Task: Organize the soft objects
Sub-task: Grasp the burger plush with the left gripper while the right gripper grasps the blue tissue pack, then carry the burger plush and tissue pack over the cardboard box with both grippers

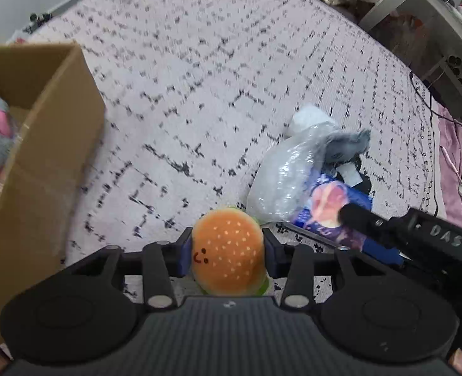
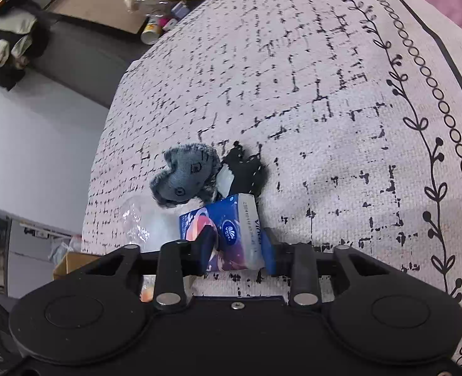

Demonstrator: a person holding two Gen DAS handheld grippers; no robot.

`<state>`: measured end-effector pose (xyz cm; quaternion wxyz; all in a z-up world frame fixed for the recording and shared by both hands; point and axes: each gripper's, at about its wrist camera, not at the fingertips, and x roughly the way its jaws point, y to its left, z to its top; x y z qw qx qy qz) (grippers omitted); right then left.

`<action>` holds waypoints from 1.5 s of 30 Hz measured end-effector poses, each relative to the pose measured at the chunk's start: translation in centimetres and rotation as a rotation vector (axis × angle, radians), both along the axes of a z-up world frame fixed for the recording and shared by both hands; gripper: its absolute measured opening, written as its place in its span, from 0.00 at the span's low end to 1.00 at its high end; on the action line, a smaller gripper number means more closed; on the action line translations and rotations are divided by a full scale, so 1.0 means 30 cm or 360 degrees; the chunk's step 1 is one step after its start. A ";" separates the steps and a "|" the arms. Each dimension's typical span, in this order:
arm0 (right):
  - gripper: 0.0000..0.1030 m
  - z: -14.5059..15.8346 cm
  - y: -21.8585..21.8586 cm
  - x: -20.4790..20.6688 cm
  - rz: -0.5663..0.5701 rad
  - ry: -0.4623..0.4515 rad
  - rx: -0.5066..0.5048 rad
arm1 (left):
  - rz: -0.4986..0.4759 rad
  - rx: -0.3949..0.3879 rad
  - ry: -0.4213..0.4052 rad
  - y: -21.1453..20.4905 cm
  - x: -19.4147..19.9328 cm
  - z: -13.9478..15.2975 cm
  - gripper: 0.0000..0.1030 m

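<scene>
Left tongs (image 1: 228, 255) clenched on round plush burger (image 1: 229, 250); right tongs (image 2: 238, 250) gripping glossy blue tissue pack (image 2: 231, 235).

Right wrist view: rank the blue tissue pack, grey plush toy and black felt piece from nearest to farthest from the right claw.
1. Blue tissue pack: pinched in the right claw.
2. Grey plush toy: just beyond the pack, to the upper left.
3. Black felt piece: beyond the pack, upper right of the toy; too close to the toy to rank firmly.
</scene>
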<state>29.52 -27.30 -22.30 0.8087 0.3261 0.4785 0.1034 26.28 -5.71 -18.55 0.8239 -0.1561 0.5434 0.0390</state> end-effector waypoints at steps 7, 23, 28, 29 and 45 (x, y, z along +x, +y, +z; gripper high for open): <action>0.19 0.045 -0.010 -0.051 0.0019 -0.0071 0.0019 | -0.0006 0.0010 -0.0082 0.008 -0.078 0.099 0.42; 0.18 0.176 -0.095 -0.210 -0.0093 -0.0223 0.0022 | 0.0006 -0.0005 -0.0264 0.061 -0.260 0.308 0.42; 0.18 0.233 -0.104 -0.269 -0.0091 -0.0290 0.0016 | 0.0011 -0.0017 -0.0315 0.085 -0.309 0.354 0.42; 0.18 0.243 -0.104 -0.278 -0.0090 -0.0302 0.0013 | 0.0012 -0.0016 -0.0325 0.088 -0.317 0.361 0.42; 0.18 0.392 -0.064 -0.365 -0.0072 -0.0439 0.0006 | -0.0016 -0.0063 -0.0442 0.125 -0.404 0.455 0.42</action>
